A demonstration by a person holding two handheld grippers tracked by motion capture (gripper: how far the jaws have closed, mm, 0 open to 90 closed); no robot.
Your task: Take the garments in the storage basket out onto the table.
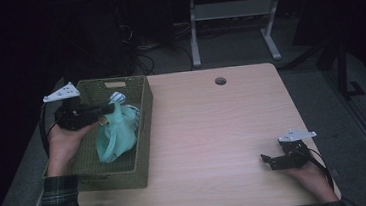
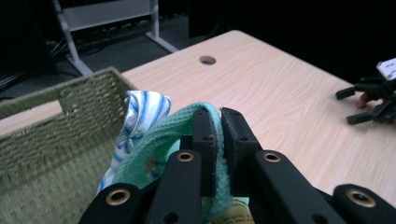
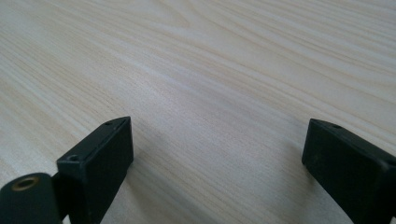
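- At the near left edge of the high view, a forearm in a plaid sleeve (image 1: 58,194) reaches in from the bottom, alongside a green woven basket (image 1: 144,136).
- That hand holds the left hand-held gripper (image 1: 107,109), clenched on a mint-green cloth (image 1: 116,134). In the left gripper view the two black jaws pinch a ribbed fold of the cloth tightly between them.
- The cloth hangs from the jaws above the basket, and its lower part droops inside the basket.
- Just behind the green cloth, a blue-and-white striped cloth (image 2: 140,116) sticks up, also within the basket.
- The basket sits at the left edge of the light wooden worktop (image 1: 213,130).
- At the near right edge of the worktop, the other hand holds the right hand-held gripper (image 1: 269,161) low over the wood, well apart from the basket. Its jaws stand wide apart with nothing but bare worktop between them.
- Farther back, a small round hole (image 1: 220,81) sits in the worktop near its far edge.
- Beyond the worktop, the grey legs of another table (image 1: 234,23) stand on a dark floor.
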